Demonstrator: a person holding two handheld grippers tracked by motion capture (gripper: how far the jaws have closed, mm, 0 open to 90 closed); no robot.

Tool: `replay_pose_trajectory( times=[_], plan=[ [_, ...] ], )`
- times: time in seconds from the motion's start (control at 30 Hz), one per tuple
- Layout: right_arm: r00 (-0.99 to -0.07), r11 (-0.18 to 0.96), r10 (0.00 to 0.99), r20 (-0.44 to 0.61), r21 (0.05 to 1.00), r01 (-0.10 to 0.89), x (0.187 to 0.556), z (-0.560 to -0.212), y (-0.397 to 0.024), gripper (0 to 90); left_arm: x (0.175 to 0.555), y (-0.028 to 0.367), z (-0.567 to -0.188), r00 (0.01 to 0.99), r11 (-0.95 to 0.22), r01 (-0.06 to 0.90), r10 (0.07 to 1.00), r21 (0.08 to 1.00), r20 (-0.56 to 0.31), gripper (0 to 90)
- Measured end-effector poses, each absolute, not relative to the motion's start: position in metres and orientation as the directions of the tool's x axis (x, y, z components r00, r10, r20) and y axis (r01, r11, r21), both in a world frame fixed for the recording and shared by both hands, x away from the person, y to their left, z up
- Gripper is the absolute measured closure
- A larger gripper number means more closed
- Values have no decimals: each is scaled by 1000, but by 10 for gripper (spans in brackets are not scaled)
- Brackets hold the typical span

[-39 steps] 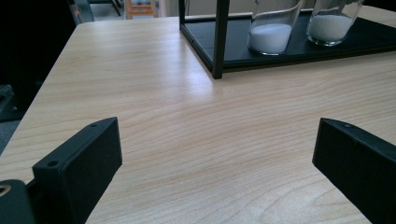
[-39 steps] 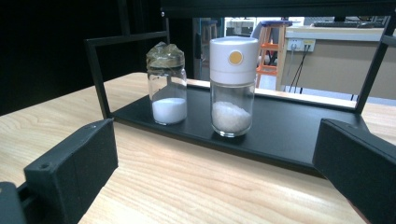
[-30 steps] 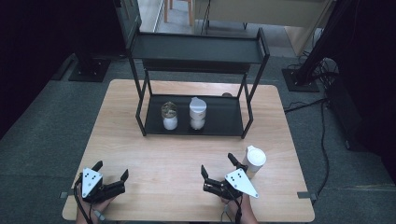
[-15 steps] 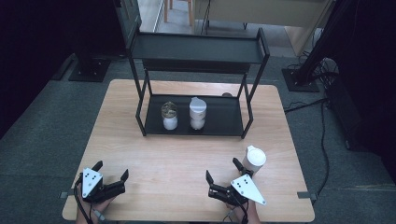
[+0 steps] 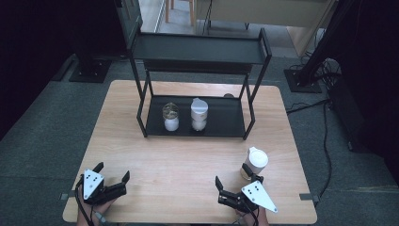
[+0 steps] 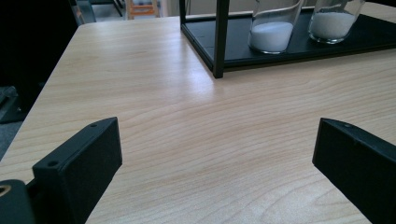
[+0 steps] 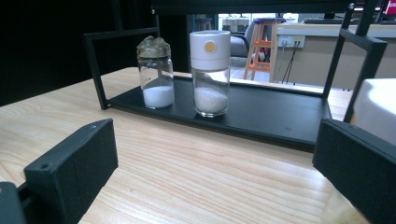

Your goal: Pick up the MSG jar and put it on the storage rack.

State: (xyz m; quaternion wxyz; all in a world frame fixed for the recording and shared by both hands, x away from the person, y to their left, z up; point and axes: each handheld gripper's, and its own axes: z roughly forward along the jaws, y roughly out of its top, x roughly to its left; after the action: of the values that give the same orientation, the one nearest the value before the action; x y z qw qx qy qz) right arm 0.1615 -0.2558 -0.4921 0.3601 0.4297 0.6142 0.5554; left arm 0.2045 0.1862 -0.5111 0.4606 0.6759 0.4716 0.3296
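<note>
A black two-shelf rack (image 5: 225,118) stands at the back of the wooden table (image 5: 188,160). On its lower shelf are a glass jar (image 5: 171,117) of white powder with a crinkled top and, to its right, a white-capped jar (image 5: 199,114) of white grains. A third white-lidded jar (image 5: 257,161) stands on the table at the right. My left gripper (image 5: 113,171) is open at the near left edge. My right gripper (image 5: 231,174) is open just left of and nearer than the third jar, which shows beside the right jaw as a white shape (image 7: 376,107). Neither gripper holds anything.
The rack's upper shelf (image 5: 197,49) carries nothing. In the left gripper view the rack's front post (image 6: 219,37) rises ahead with both jars behind it. Bare tabletop lies between the grippers and the rack. A stool and cables stand on the floor beyond the table.
My right gripper has drawn back toward the near edge and a little to the right, still open. The left gripper and all jars have stayed put.
</note>
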Motion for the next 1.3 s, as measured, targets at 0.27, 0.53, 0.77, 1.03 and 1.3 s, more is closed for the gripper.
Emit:
replay_pose_trajectory(
  times=[0.27, 0.53, 0.77, 1.03, 1.3],
  plan=[
    [-363, 20, 931, 28, 991, 130, 156, -492, -264, 0, 205, 186, -511, 336, -128, 334, 942, 934, 9, 13],
    [-358, 25, 933, 23, 991, 128, 148, -493, -276, 0, 205, 186, -511, 334, -132, 334, 942, 933, 13, 13],
    [-340, 23, 940, 24, 991, 131, 143, -493, -288, 0, 205, 186, -511, 332, -134, 336, 943, 932, 15, 13],
    [-322, 28, 947, 16, 991, 132, 140, -494, -302, 0, 205, 186, -511, 329, -132, 337, 944, 932, 16, 13],
    [-305, 41, 952, 2, 990, 133, 139, -497, -320, 0, 205, 185, -512, 326, -136, 334, 945, 933, 21, 14]
  ],
)
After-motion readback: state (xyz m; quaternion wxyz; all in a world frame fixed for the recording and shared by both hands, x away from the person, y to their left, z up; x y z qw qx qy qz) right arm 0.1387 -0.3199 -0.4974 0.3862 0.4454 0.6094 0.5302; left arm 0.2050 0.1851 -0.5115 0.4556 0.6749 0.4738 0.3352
